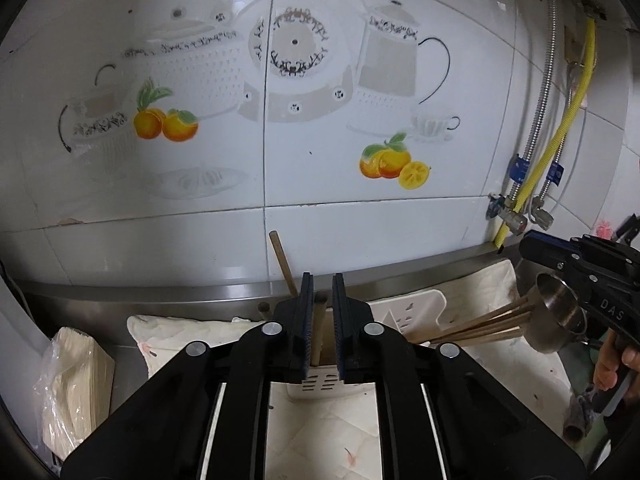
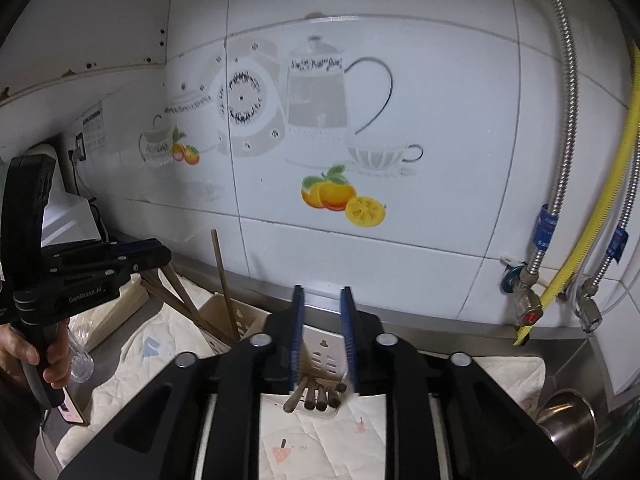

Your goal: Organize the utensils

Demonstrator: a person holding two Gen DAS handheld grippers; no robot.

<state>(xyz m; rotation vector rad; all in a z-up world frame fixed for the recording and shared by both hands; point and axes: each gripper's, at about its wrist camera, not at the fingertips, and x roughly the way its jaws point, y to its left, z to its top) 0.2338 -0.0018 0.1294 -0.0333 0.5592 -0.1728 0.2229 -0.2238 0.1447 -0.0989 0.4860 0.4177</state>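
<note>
A white slotted utensil holder (image 1: 320, 384) (image 2: 320, 356) lies on a quilted cloth. My left gripper (image 1: 322, 332) hovers over its left compartment, jaws a small gap apart with nothing clamped; one wooden chopstick (image 1: 285, 265) stands in that compartment beyond the pads, another (image 1: 318, 336) shows in the gap. My right gripper (image 2: 322, 338) is open above the right compartment, where several brown chopsticks (image 2: 316, 394) lie. In the left wrist view these chopsticks (image 1: 476, 326) stick out toward the right gripper (image 1: 580, 264). The left gripper shows in the right wrist view (image 2: 120, 258).
A tiled wall with teapot and orange decals stands behind the steel counter edge (image 1: 160, 292). A steel cup (image 1: 560, 316) (image 2: 568, 428) sits to the right. A bag of wooden items (image 1: 72, 384) lies left. Hoses and valves (image 2: 560, 280) hang at the right.
</note>
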